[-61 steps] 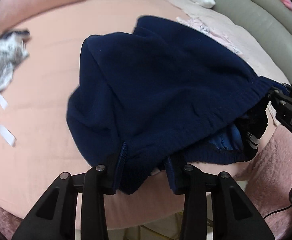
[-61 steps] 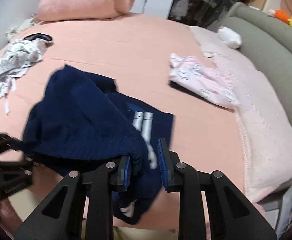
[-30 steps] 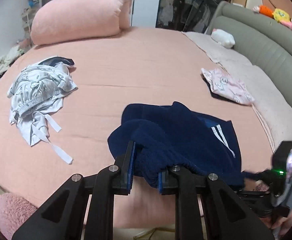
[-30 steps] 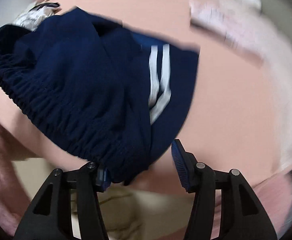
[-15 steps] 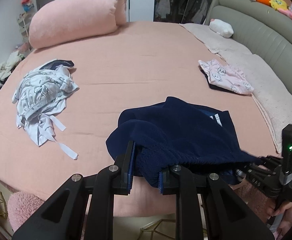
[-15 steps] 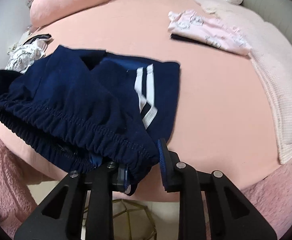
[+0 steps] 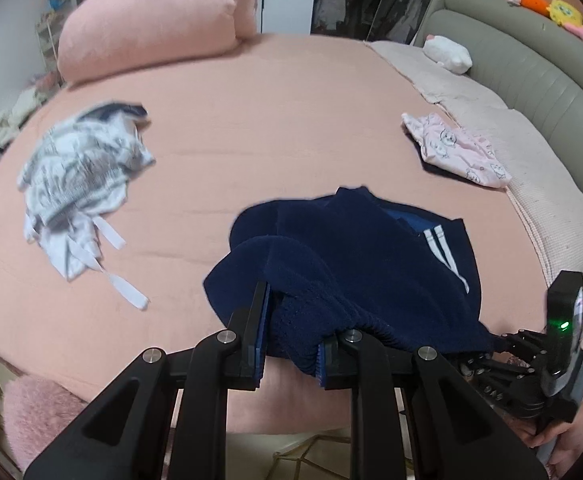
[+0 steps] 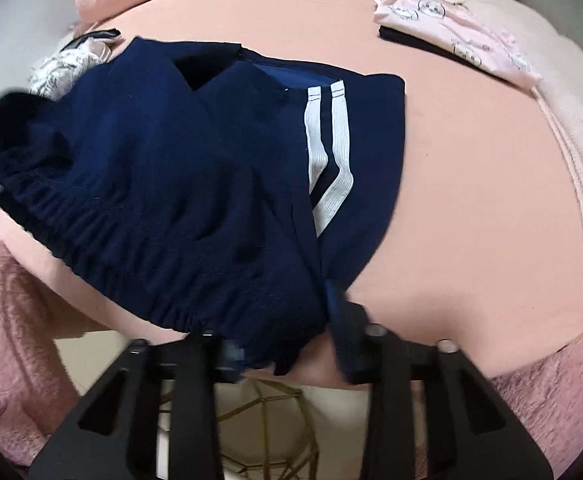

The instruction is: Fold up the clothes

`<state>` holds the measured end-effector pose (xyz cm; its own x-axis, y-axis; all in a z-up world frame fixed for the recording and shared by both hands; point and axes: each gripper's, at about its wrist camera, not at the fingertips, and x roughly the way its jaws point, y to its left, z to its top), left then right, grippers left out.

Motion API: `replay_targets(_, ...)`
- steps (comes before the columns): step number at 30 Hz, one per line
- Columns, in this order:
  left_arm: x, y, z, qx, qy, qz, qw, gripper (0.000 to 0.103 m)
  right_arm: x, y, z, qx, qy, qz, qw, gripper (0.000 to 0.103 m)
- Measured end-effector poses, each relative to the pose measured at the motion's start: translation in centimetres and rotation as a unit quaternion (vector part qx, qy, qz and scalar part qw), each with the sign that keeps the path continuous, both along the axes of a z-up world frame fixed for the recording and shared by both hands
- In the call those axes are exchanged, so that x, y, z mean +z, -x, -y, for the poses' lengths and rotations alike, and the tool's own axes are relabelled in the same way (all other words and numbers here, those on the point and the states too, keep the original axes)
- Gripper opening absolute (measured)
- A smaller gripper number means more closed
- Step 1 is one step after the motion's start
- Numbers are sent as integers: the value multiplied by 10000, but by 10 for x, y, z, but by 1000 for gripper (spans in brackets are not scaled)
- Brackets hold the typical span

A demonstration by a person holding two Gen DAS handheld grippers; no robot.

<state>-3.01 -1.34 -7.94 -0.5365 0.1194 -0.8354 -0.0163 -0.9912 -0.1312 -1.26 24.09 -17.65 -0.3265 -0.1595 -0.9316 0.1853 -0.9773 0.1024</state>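
Navy shorts point(image 7: 355, 264) with two white side stripes point(image 8: 327, 164) lie crumpled at the near edge of the pink bed point(image 7: 251, 128). My left gripper point(image 7: 289, 336) is shut on the left end of their elastic waistband. My right gripper point(image 8: 279, 340) holds the waistband's other end between its jaws, which stand somewhat apart; it is blurred. The right gripper also shows at the lower right of the left wrist view point(image 7: 499, 348). The waistband point(image 8: 103, 240) stretches between both grippers along the bed's edge.
A white patterned garment point(image 7: 79, 168) with loose ties lies at the left. A folded pink garment point(image 7: 455, 152) lies at the right near a pale blanket point(image 7: 531, 184). A pink bolster point(image 7: 151, 28) and grey headboard point(image 7: 531, 76) stand behind. A fluffy pink rug point(image 8: 7, 320) lies below.
Both grippers have drawn the waistband toward the bed's near edge and lowered it. The right gripper's jaws stand wider than half a second ago.
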Motion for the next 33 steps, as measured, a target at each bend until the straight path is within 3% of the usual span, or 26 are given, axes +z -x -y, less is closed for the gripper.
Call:
replay_targets(4, -20, 11, 21, 111, -590, 505, 9969, 18, 19, 7, -9, -198, 130, -147, 9996, 18)
replay_targets(6, -3, 35, 22, 4, -406, 400, 9984, 17, 42, 21, -8, -149, 70, -415, 9990, 15)
replay_targets(8, 19, 58, 24, -102, -241, 218, 9994, 16, 84, 44, -2, -56, -30, -920, 9957, 14)
replay_targets(10, 81, 65, 23, -202, -201, -557, 9980, 16, 144, 57, 5, -42, -32, -1655, 9862, 14)
replay_targets(13, 170, 48, 18, -345, -9, -1750, 9840, 16, 244, 41, 10, -91, 148, -3005, 9536, 14)
replay_targets(14, 184, 37, 20, -337, -12, -1939, 9804, 16, 273, 34, 12, -116, 199, -3403, 9400, 14)
replay_targets(16, 207, 18, 22, -320, -28, -2262, 9736, 17, 298, 8, 11, -259, 219, -3786, 9249, 14)
replay_targets(17, 198, 13, 24, -323, -72, -2166, 9757, 17, 294, 6, 10, -322, 193, -3780, 9250, 14)
replay_targets(20, 131, 8, 24, -372, -127, -1377, 9897, 19, 234, -11, 16, -359, -42, -3122, 9493, 15)
replay_targets(23, 91, 4, 21, -357, -134, -900, 9952, 19, 111, -10, 16, -393, -249, -1575, 9864, 16)
replay_targets(26, 50, -1, 17, -341, -142, -420, 9984, 18, 17, -21, 25, -377, -624, -435, 9964, 16)
replay_targets(29, 9, -5, 14, -325, -149, 61, 9993, 19, 23, -39, 14, -262, -874, -695, 9934, 21)
replay_targets(33, -45, -11, 9, -302, -158, 701, 9970, 23, 63, -43, 33, -201, -1053, -1004, 9892, 27)
